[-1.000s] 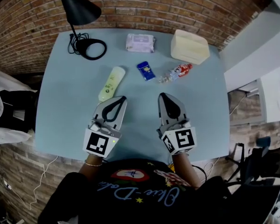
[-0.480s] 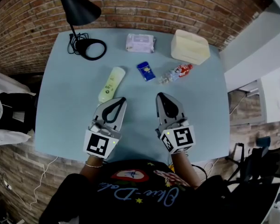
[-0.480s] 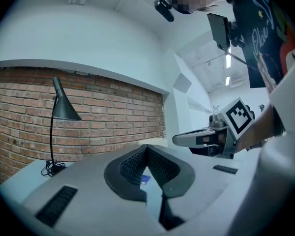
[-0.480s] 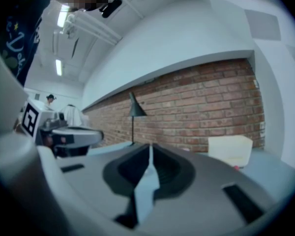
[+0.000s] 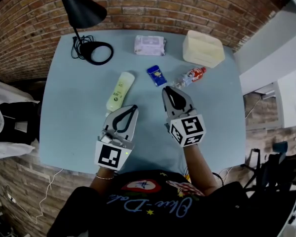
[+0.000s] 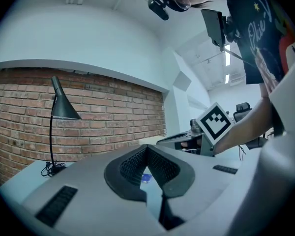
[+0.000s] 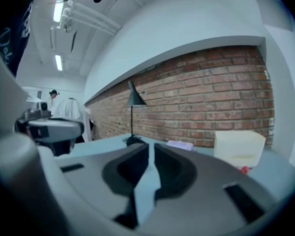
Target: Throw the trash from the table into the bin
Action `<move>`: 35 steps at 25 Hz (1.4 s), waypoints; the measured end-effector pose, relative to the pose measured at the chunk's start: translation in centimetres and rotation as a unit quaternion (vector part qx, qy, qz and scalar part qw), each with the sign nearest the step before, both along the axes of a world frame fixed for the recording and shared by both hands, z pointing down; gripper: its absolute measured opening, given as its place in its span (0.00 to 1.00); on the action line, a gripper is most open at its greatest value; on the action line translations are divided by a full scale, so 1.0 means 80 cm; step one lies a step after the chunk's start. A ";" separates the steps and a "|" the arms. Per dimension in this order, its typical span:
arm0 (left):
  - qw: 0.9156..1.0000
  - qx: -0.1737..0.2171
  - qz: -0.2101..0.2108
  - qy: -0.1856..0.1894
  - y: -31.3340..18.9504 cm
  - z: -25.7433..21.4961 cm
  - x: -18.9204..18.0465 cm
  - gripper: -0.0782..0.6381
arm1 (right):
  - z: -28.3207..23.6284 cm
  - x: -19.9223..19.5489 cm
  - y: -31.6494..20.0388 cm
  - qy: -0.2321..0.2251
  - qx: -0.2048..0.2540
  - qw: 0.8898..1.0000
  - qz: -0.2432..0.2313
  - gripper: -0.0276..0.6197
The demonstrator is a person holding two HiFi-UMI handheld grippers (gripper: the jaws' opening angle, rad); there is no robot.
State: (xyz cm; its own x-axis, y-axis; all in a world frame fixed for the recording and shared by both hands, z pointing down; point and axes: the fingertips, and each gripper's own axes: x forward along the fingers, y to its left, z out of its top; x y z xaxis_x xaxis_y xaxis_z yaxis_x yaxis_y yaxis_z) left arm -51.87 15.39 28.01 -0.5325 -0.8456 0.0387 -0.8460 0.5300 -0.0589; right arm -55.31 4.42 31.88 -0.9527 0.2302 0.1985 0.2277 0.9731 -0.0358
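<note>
Left gripper (image 5: 133, 108): jaws closed tip to tip, nothing between them, over the near half of the pale blue table (image 5: 69, 112). Right gripper (image 5: 166, 90): jaws clenched, empty, its tip near the blue packet (image 5: 157, 75) but not touching it. Mid-table row of trash, left to right: pale green bottle (image 5: 120, 91), lying flat; blue packet; crushed clear bottle with red label (image 5: 190, 76). Far edge: black lamp (image 5: 96, 52), wipes pack (image 5: 149, 45), cream box (image 5: 202, 48).

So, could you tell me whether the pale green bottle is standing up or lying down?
Lying down: the bottle shows its whole length flat on the table.
</note>
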 end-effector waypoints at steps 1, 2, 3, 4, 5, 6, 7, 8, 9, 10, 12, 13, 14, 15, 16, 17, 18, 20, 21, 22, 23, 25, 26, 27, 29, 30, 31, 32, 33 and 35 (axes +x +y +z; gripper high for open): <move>1.000 0.001 0.001 0.002 -0.001 0.001 -0.001 0.12 | 0.002 -0.007 -0.003 0.002 0.005 1.000 0.001 0.06; 1.000 0.002 0.001 0.005 -0.001 0.003 -0.001 0.12 | 0.005 -0.014 -0.005 0.005 0.010 1.000 0.003 0.06; 1.000 0.003 0.001 0.009 0.000 0.004 -0.003 0.12 | 0.008 -0.021 -0.008 0.009 0.015 1.000 0.005 0.06; 1.000 0.003 0.000 0.012 0.001 0.006 -0.004 0.12 | 0.010 -0.027 -0.011 0.011 0.019 1.000 0.008 0.06; 1.000 0.002 0.000 0.013 0.002 0.007 -0.006 0.12 | 0.013 -0.033 -0.013 0.014 0.024 1.000 0.011 0.06; 1.000 0.002 0.000 0.014 0.002 0.009 -0.008 0.12 | 0.015 -0.039 -0.015 0.016 0.029 0.999 0.012 0.06; 1.000 0.001 0.000 0.014 0.003 0.010 -0.009 0.12 | 0.018 -0.045 -0.017 0.020 0.035 0.999 0.012 0.06; 1.000 0.001 0.000 0.015 0.003 0.012 -0.011 0.12 | 0.021 -0.050 -0.018 0.024 0.039 0.999 0.011 0.06; 1.000 0.002 -0.001 0.017 0.003 0.013 -0.012 0.12 | 0.025 -0.055 -0.019 0.028 0.041 0.999 0.009 0.09; 1.000 0.002 -0.003 0.019 0.004 0.014 -0.014 0.12 | 0.029 -0.061 -0.020 0.035 0.042 0.999 0.007 0.17; 1.000 0.003 -0.005 0.021 0.004 0.016 -0.019 0.12 | 0.041 -0.073 -0.022 0.053 0.042 0.998 0.004 0.18; 1.000 0.003 -0.006 0.021 0.004 0.017 -0.021 0.12 | 0.049 -0.078 -0.023 0.065 0.041 0.997 0.003 0.18; 1.000 0.005 -0.006 0.021 0.003 0.017 -0.022 0.12 | 0.058 -0.083 -0.024 0.079 0.040 0.996 0.002 0.19; 1.000 0.006 -0.006 0.022 0.003 0.018 -0.023 0.12 | 0.065 -0.087 -0.024 0.091 0.038 0.995 0.000 0.24; 1.000 0.008 -0.006 0.023 0.003 0.018 -0.024 0.12 | 0.071 -0.091 -0.024 0.101 0.036 0.994 -0.002 0.28; 1.000 0.011 -0.007 0.026 0.003 0.018 -0.024 0.12 | 0.076 -0.095 -0.023 0.108 0.032 0.994 -0.004 0.30; 0.999 0.013 -0.008 0.029 0.003 0.019 -0.025 0.12 | 0.080 -0.099 -0.022 0.114 0.026 0.993 -0.006 0.30; 0.999 0.015 -0.013 0.035 0.006 0.021 -0.029 0.12 | 0.088 -0.108 -0.023 0.126 0.021 0.992 -0.006 0.30; 0.999 0.015 -0.014 0.037 0.008 0.022 -0.031 0.12 | 0.092 -0.112 -0.023 0.134 0.020 0.991 -0.007 0.30; 0.999 0.016 -0.015 0.038 0.009 0.022 -0.033 0.12 | 0.098 -0.116 -0.023 0.145 0.016 0.989 -0.008 0.33; 0.999 0.018 -0.016 0.040 0.010 0.022 -0.034 0.12 | 0.105 -0.120 -0.023 0.158 0.008 0.987 -0.010 0.37; 0.999 0.020 -0.016 0.041 0.011 0.023 -0.036 0.12 | 0.119 -0.127 -0.024 0.187 -0.004 0.982 -0.013 0.41; 0.999 0.020 -0.015 0.041 0.011 0.024 -0.037 0.12 | 0.128 -0.129 -0.026 0.202 -0.001 0.979 -0.016 0.42; 0.999 0.020 -0.014 0.040 0.010 0.025 -0.037 0.12 | 0.136 -0.131 -0.026 0.216 0.008 0.976 -0.020 0.43; 0.999 0.017 -0.011 0.037 0.009 0.026 -0.037 0.12 | 0.151 -0.136 -0.026 0.242 0.034 0.969 -0.030 0.47; 0.999 0.016 -0.009 0.035 0.008 0.026 -0.037 0.12 | 0.157 -0.138 -0.025 0.252 0.047 0.966 -0.036 0.49; 0.999 0.016 -0.008 0.034 0.007 0.027 -0.038 0.12 | 0.163 -0.140 -0.024 0.261 0.060 0.962 -0.042 0.50; 0.999 0.017 -0.008 0.036 0.006 0.028 -0.038 0.12 | 0.168 -0.143 -0.022 0.270 0.071 0.959 -0.048 0.52; 0.999 0.019 -0.009 0.038 0.006 0.028 -0.038 0.12 | 0.173 -0.145 -0.020 0.279 0.082 0.955 -0.053 0.53; 0.999 0.021 -0.012 0.042 0.006 0.029 -0.040 0.12 | 0.179 -0.150 -0.017 0.292 0.094 0.950 -0.059 0.59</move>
